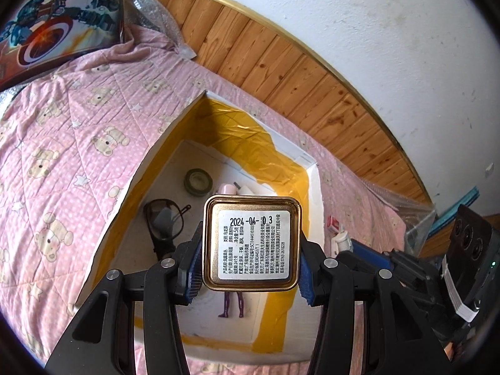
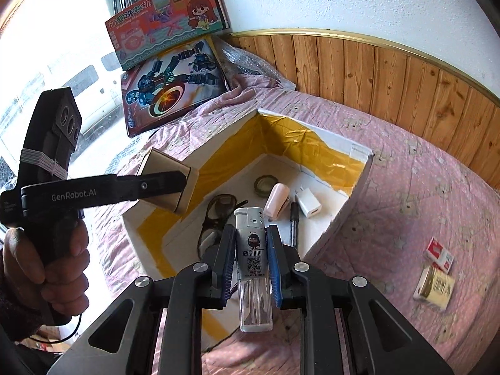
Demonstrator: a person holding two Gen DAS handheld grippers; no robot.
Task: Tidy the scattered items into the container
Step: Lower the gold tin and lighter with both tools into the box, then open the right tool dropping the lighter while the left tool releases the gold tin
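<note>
My left gripper [image 1: 248,261] is shut on a small gold tin [image 1: 252,243] with a white label, held above the white foam box [image 1: 315,187] lined with yellow tape. The tin also shows from the side in the right wrist view [image 2: 170,184], over the box's left wall. My right gripper [image 2: 251,261] is shut on a clear lighter [image 2: 253,265], held above the box's [image 2: 353,200] near edge. In the box lie glasses [image 1: 164,218], a tape roll [image 1: 198,182], a pink stapler [image 2: 276,200], a white charger [image 2: 307,205], a black pen [image 2: 293,223] and a purple figure [image 1: 232,304].
A red-and-white small box [image 2: 439,254] and a cream box [image 2: 434,287] lie on the pink bear quilt [image 1: 72,143] right of the foam box. Two toy boxes [image 2: 168,84] lean at the wall corner. Wood panelling [image 1: 297,72] runs behind the bed.
</note>
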